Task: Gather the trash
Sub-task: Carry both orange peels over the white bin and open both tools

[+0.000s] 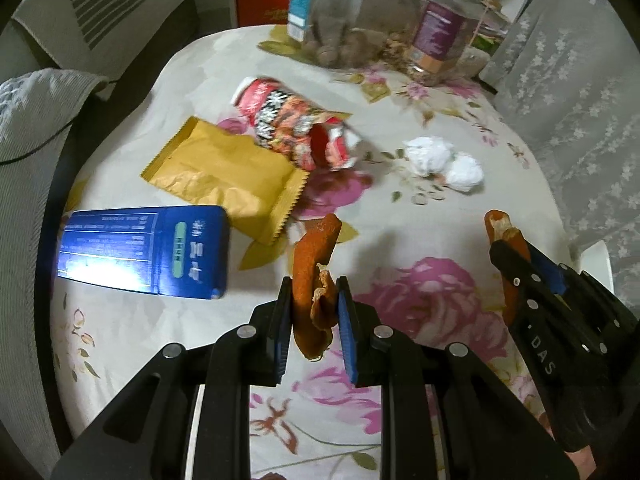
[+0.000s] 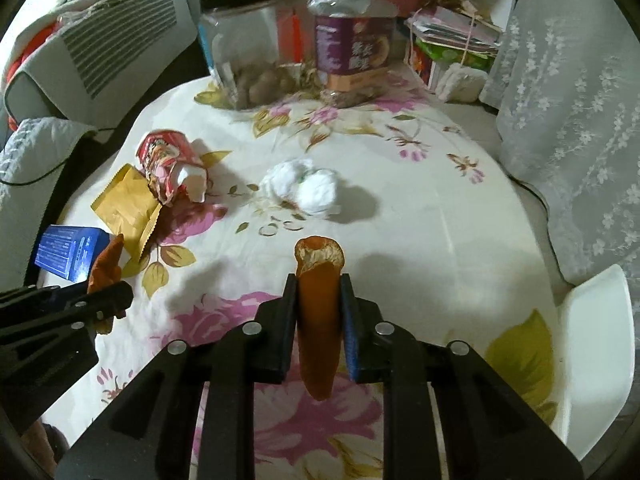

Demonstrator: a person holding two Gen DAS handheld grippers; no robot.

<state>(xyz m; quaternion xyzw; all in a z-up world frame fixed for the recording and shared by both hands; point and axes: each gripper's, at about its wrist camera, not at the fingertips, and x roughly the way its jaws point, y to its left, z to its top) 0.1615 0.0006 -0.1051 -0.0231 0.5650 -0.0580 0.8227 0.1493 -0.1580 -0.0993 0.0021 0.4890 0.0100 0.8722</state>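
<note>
My left gripper [image 1: 314, 300] is shut on a strip of orange peel [image 1: 312, 268] and holds it above the floral tablecloth [image 1: 400, 292]. My right gripper [image 2: 319, 300] is shut on another orange peel [image 2: 318, 312]; it also shows at the right of the left wrist view [image 1: 506, 248]. On the table lie a crushed red snack cup [image 1: 296, 124], a yellow wrapper [image 1: 228, 172], a blue box [image 1: 148, 248] and two white crumpled tissues [image 1: 440, 162], the tissues ahead of my right gripper [image 2: 304, 186].
Two clear jars [image 2: 248, 60] [image 2: 352, 48] stand at the table's far edge. A white chair [image 2: 600, 340] is at the right by a lace curtain [image 2: 580, 120]. A grey appliance [image 2: 100, 48] sits beyond the left edge.
</note>
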